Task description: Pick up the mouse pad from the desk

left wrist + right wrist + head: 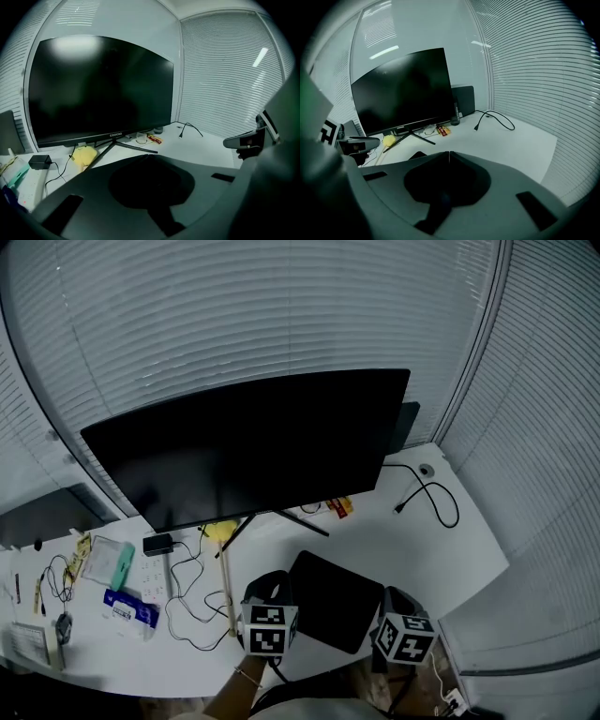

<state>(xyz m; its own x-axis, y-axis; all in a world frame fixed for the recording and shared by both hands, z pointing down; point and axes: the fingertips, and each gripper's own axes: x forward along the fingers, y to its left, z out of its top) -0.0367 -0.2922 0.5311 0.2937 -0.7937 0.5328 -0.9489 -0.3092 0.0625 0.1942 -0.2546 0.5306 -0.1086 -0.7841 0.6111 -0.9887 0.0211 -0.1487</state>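
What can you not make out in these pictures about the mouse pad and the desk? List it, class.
- Mouse pad: in the head view its left and right corners sit behind the left gripper and right gripper.
- Left gripper view: that gripper's own body fills the lower picture; no pad shows.
- Small items at the desk's left end: head view, too small and dark to name.
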